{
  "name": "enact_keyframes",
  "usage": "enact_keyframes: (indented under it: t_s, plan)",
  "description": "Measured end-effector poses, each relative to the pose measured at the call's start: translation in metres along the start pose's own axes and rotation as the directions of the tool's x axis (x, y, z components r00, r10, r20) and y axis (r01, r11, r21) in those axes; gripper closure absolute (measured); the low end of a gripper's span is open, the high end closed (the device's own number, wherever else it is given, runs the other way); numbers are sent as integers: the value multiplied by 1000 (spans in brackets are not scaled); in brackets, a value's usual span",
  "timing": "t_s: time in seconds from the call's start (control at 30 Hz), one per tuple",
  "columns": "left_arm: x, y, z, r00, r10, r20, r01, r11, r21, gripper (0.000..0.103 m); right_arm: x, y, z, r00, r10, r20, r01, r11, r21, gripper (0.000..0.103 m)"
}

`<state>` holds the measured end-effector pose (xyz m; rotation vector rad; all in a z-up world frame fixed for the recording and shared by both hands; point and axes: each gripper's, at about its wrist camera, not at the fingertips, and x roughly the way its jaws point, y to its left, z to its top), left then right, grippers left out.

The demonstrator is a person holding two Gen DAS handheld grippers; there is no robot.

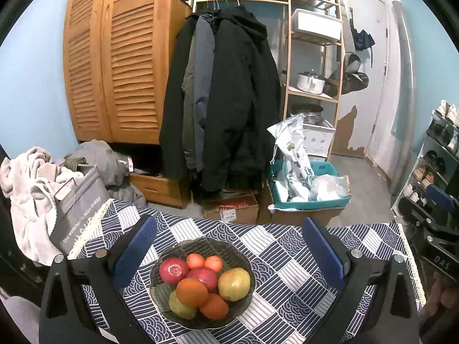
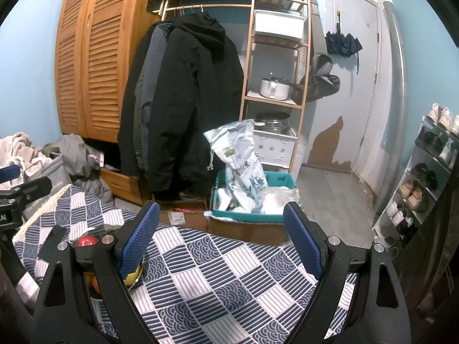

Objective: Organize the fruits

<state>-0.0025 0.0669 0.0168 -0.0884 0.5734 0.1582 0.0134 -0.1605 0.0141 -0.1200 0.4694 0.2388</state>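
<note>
A dark patterned bowl (image 1: 243, 261) sits on the blue-and-white tablecloth (image 1: 287, 301). It holds a red apple (image 1: 173, 270), a second red fruit (image 1: 204, 276), oranges (image 1: 191, 291), small tangerines (image 1: 195, 260) and two yellow-green pears (image 1: 234, 283). My left gripper (image 1: 229, 255) is open and empty, its blue pads on either side of the bowl, above it. My right gripper (image 2: 221, 240) is open and empty over bare cloth (image 2: 223, 286). In the right wrist view the bowl is mostly hidden behind the left finger; a red fruit (image 2: 87, 240) shows.
Beyond the table's far edge are cardboard boxes (image 1: 232, 212), a teal bin with bags (image 1: 312, 189), hanging coats (image 1: 223, 97) and a wooden shelf (image 1: 312, 57). A laundry basket (image 1: 77, 206) stands at the left, a shoe rack (image 2: 424, 177) at the right.
</note>
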Motion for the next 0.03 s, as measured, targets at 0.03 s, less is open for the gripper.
enact_keyframes:
  t_s: [0.03]
  plan:
    - [0,1,0,1000,1,-1,-1,1000,0,1,0,0,0,1000,0,0,0,1000,0,16]
